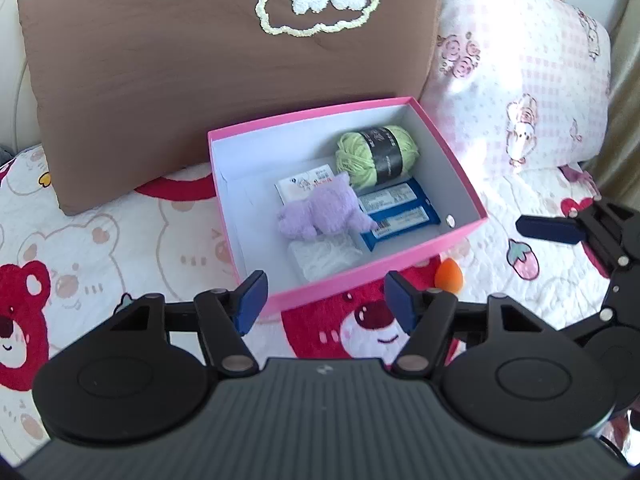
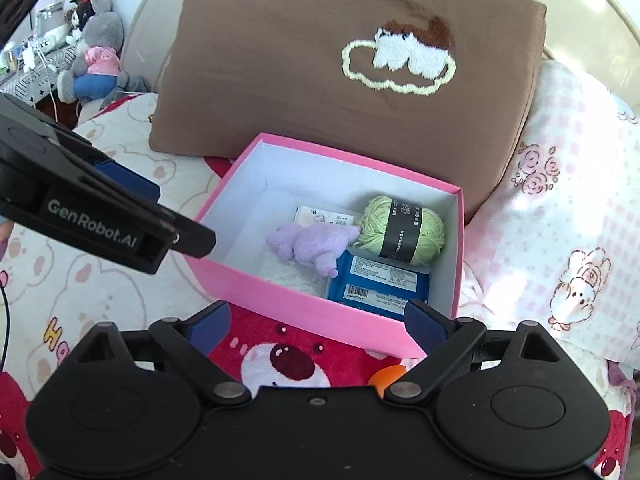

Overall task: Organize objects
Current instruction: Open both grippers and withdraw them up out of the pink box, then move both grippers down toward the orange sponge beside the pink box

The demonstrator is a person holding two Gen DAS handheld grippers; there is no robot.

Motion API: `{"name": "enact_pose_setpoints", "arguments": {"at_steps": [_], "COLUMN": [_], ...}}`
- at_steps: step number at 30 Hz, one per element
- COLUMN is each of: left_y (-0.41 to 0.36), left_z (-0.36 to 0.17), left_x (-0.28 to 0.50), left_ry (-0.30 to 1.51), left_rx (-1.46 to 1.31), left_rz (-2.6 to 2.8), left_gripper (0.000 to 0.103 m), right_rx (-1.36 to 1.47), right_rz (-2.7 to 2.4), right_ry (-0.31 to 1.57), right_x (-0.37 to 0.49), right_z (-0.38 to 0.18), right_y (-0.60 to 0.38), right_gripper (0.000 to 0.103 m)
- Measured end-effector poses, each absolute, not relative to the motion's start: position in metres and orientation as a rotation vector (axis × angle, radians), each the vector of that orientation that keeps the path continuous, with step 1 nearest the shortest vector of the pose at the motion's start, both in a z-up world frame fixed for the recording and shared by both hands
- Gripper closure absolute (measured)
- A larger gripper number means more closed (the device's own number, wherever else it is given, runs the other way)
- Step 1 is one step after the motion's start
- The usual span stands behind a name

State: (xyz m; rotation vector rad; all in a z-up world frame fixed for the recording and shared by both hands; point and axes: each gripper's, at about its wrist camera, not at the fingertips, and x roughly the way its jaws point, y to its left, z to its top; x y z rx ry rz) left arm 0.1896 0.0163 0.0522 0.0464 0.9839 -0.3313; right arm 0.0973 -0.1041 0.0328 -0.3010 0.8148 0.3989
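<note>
Currently the left gripper [image 1: 326,300] and right gripper [image 2: 318,326] hold nothing, jaws apart. Between them on the bed sits the open pink cardboard box [image 1: 452,152], containing a purple plush toy [image 1: 320,212] and green yarn ball [image 1: 376,154].

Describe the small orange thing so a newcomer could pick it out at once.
Start at the pink box on the bear-print bedspread, in front of the brown pillow. Just outside the box's near wall, towards its right corner, lies the orange egg-shaped piece. It is the only loose item outside the box, and the only orange one.
</note>
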Motion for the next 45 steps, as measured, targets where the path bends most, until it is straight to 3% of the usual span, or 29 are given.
{"name": "enact_pose_setpoints", "arguments": {"at_steps": [3, 5, 7, 10, 18, 28, 45], "left_y": [0.017, 0.018, 0.022, 0.025, 0.029, 0.029, 0.016], "left_z": [0.055, 0.056, 0.056, 0.059, 0.061, 0.053, 0.028], "left_x": [0.179, 0.174, 0.168, 0.158, 0.140, 0.123, 0.101], "left_ry": [0.987, 1.000, 1.011, 0.995, 1.014, 1.048, 1.121], "left_rx": [0.064, 0.068, 0.052, 0.079, 0.073, 0.093, 0.086], "left_rz": [-0.336, -0.342, -0.352, -0.340, -0.376, -0.407, -0.479], "left_gripper": [0.036, 0.031, 0.020, 0.013, 0.004, 0.004, 0.004], "right_rx": [-0.302, -0.290, -0.262, -0.228, -0.179, -0.176, -0.223], "right_rz": [0.399, 0.402, 0.456, 0.499, 0.489, 0.471, 0.320], "right_ry": [0.791, 0.784, 0.777, 0.787, 0.877, 1.041, 1.001], "right_x": [0.085, 0.077, 0.070, 0.062, 0.051, 0.032, 0.011], "right_z": [0.040, 0.045, 0.049, 0.056, 0.053, 0.027, 0.019], "right_y": [-0.107, -0.109, -0.114, -0.120, -0.133, -0.150, -0.178], "right_gripper": [0.007, 0.006, 0.003, 0.000, 0.000, 0.000, 0.000]}}
